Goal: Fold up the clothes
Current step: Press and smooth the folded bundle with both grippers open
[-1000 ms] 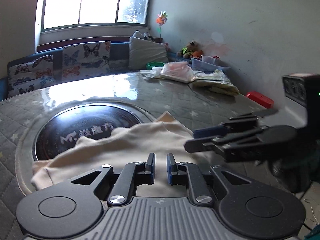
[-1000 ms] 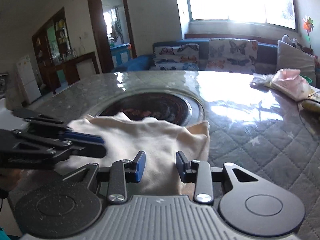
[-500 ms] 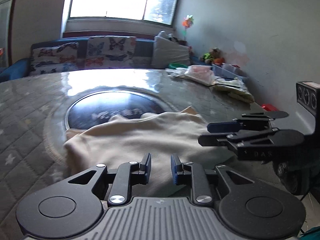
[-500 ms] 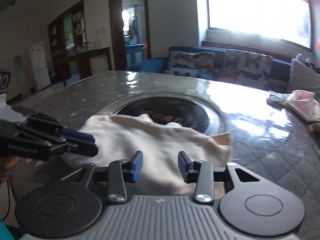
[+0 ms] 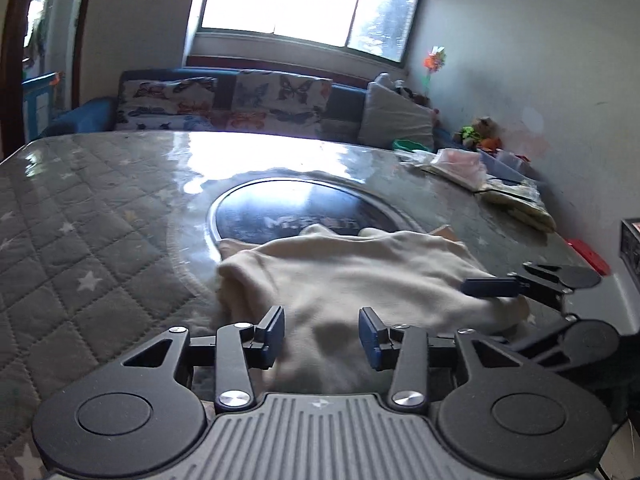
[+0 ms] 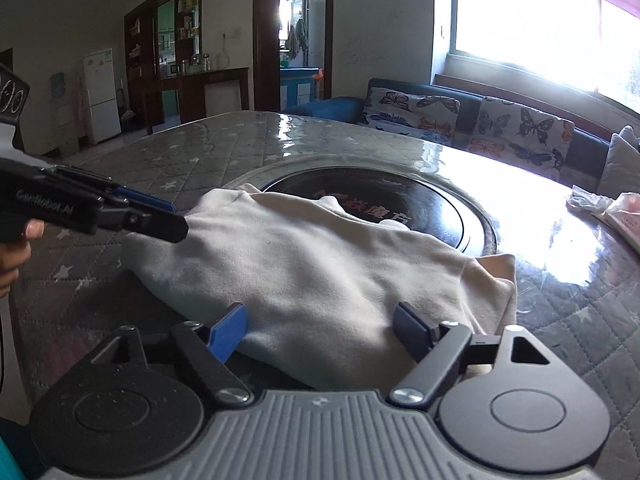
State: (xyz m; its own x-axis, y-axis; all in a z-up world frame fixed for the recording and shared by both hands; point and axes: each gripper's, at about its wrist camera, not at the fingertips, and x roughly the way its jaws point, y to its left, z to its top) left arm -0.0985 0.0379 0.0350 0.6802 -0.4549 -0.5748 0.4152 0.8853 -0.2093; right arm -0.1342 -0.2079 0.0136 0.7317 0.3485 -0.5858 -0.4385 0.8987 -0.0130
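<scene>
Cream garment (image 6: 320, 264), counter (image 5: 100, 216) at 12 o'clock: left gripper (image 5: 322, 330) and right gripper (image 6: 320, 328) fingers opening, gripping nothing; fold released, next fold pending.

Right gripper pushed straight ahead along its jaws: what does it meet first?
Probably the cream garment: the right gripper tilts down at its near edge, jaws opening, cloth between them ungripped. Depth is uncertain.

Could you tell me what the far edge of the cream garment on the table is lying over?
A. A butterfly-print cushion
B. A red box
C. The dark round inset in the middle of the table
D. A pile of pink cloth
C: the cream garment reaches its far edge onto the dark round inset in the table; the cushions stand behind the table.
</scene>
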